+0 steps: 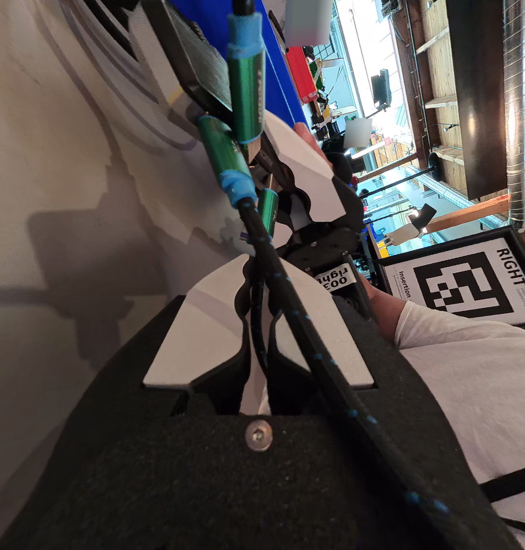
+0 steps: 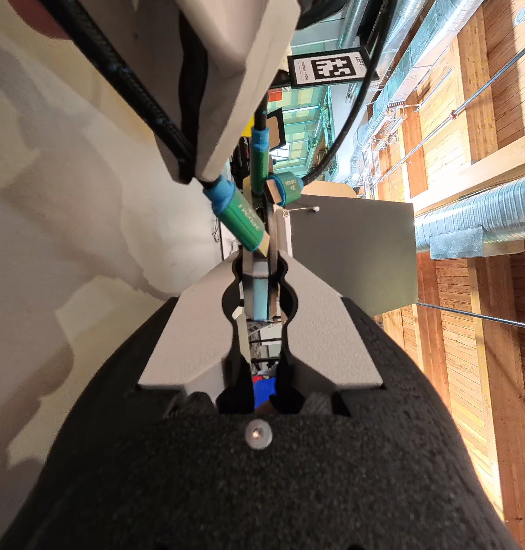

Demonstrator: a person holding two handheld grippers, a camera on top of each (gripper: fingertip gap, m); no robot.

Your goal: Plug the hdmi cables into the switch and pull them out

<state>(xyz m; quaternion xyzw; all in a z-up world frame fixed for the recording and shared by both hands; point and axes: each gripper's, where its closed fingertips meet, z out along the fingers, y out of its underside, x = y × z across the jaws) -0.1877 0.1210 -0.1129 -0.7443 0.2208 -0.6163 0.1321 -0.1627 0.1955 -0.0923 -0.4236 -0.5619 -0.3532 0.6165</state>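
Note:
My left gripper (image 1: 256, 268) is shut on a black braided HDMI cable (image 1: 297, 312) a little behind its green plug (image 1: 225, 154). In the right wrist view this gripper (image 2: 192, 175) comes in from the top, and the plug (image 2: 240, 220) has its gold tip against the switch's edge. My right gripper (image 2: 258, 262) is shut on the thin switch (image 2: 256, 285), seen edge-on; it also shows in the left wrist view (image 1: 264, 178), clamping the black switch (image 1: 265, 156). A second green plug (image 2: 258, 166) stands at the switch. A third (image 2: 282, 187) hangs loose with its tip bare.
A white table (image 1: 76, 178) lies on the left. A dark grey panel (image 2: 350, 253) stands just behind the switch. A framed marker sign (image 1: 463, 282) and a person's white sleeve (image 1: 463, 387) are on the right. A blue bin (image 1: 213, 23) is beyond the plugs.

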